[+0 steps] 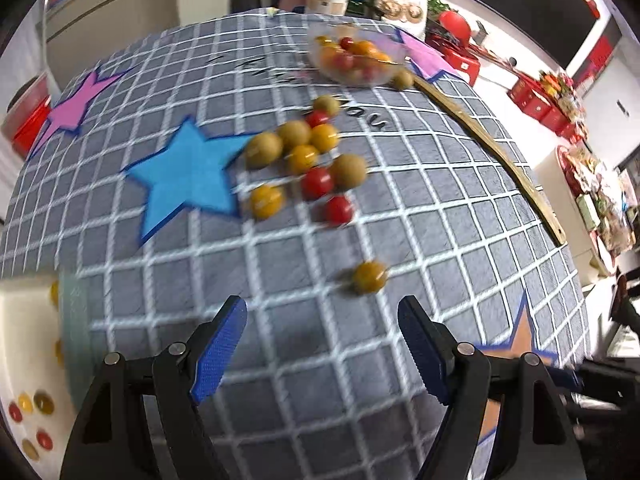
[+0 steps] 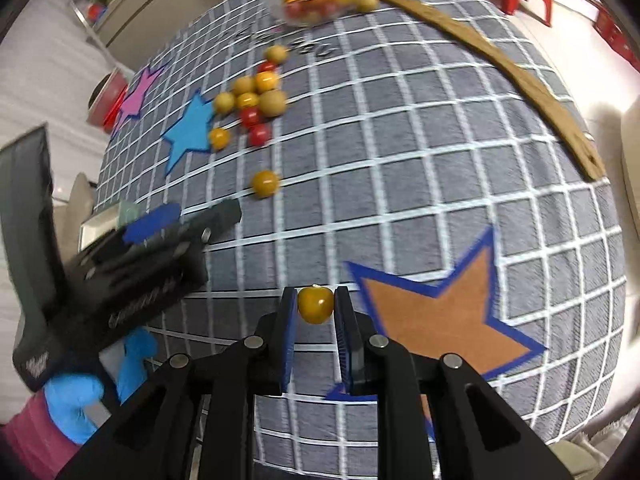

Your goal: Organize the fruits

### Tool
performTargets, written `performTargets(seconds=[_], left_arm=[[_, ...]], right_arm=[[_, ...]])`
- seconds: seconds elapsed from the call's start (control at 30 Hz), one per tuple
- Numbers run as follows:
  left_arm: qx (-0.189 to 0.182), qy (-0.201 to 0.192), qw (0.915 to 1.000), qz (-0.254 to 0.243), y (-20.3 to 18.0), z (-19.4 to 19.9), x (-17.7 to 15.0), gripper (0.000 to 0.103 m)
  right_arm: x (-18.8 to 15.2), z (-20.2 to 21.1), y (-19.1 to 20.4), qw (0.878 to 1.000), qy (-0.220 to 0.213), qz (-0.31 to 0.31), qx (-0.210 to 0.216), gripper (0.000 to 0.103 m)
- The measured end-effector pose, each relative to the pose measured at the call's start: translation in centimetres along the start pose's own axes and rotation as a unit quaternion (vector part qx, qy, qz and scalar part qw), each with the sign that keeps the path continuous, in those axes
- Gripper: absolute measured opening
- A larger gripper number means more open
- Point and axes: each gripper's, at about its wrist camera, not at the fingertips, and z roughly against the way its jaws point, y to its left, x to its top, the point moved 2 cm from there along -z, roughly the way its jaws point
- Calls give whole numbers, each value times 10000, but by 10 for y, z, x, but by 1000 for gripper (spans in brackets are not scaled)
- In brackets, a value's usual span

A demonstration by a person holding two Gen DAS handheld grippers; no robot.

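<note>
Yellow fruit clamped between right gripper fingers near counter's near edge; left gripper level above counter, fingers apart.

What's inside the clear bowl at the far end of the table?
The clear bowl holds a heap of small red and orange fruits, blurred in both views. Whatever lies beneath the top layer is covered. One tan fruit sits outside, beside its rim.
</note>
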Motion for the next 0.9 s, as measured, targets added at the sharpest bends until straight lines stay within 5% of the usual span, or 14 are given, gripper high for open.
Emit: performTargets(seconds=[0.17,0.27,0.4,0.63,0.9], left_arm=[[126,92,9997,-171,-18,-19,9,74],[216,282,9991,-213,-20,-28,7,46],[319,220,9985,-395,-26,-27,5,23],[-56,111,9999,80,-5,-3,-1,23],[120,-119,9973,712,46,47,-29,23]], right_arm=[[-2,7,-22,9998,-43,-205,10,20],[-2,7,-29,9996,-50,-281,32,20],[-1,7,-31,9995,-74,-300,74,20],[3,6,-19,9997,-95,-144,150,20],[13,-4,27,9987,-25,357,362,20]])
